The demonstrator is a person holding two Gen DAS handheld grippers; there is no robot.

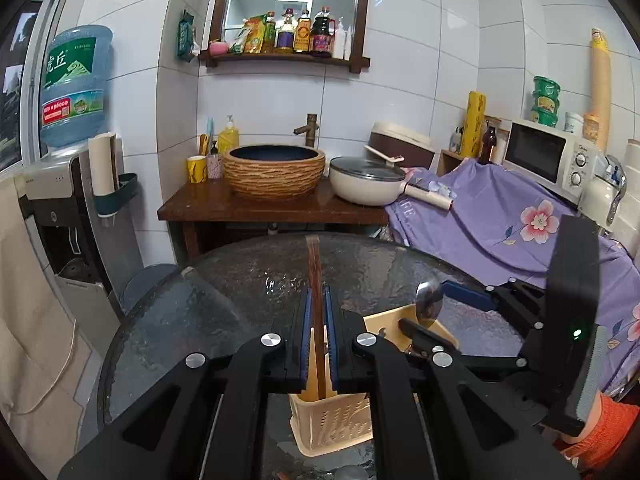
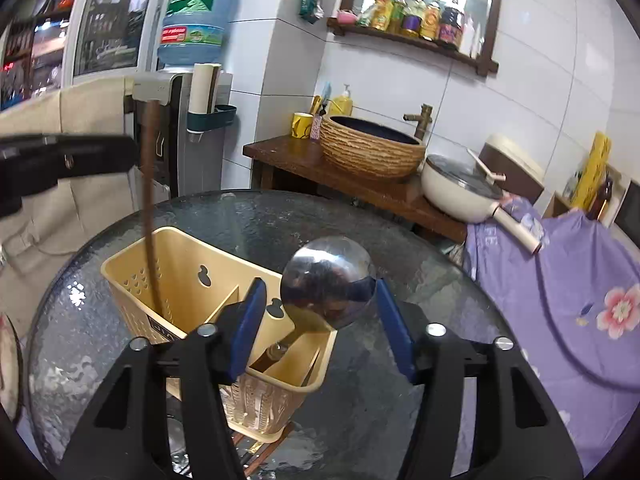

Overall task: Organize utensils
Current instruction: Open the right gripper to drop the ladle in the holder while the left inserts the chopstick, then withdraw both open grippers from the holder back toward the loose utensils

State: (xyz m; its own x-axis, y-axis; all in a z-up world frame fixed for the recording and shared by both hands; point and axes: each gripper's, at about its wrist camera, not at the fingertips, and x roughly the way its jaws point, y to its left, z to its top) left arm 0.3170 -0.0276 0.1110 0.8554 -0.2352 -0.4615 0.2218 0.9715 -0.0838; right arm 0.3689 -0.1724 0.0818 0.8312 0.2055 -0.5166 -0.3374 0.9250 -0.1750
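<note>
My left gripper [image 1: 318,292] is shut on a pair of brown chopsticks [image 1: 314,264] that stand upright, with their lower ends inside the beige slotted utensil holder [image 1: 332,420]. In the right wrist view the chopsticks [image 2: 149,184] drop into the holder's [image 2: 132,292] left compartment, below the left gripper [image 2: 128,152]. My right gripper [image 2: 320,286] is open. The steel spoon [image 2: 328,280] stands bowl-up between its blue pads [image 2: 248,320], handle down in the right compartment, with a gap on the left side. The spoon [image 1: 429,300] and right gripper [image 1: 440,312] also show in the left wrist view.
The holder sits on a round dark glass table [image 2: 360,224]. Behind it are a wooden stand [image 1: 240,204] with a woven basin [image 1: 274,172] and a cream pan [image 1: 366,184]. A purple floral cloth [image 1: 500,232] lies right, a water dispenser [image 1: 60,200] left. An orange sleeve [image 1: 608,428] shows low right.
</note>
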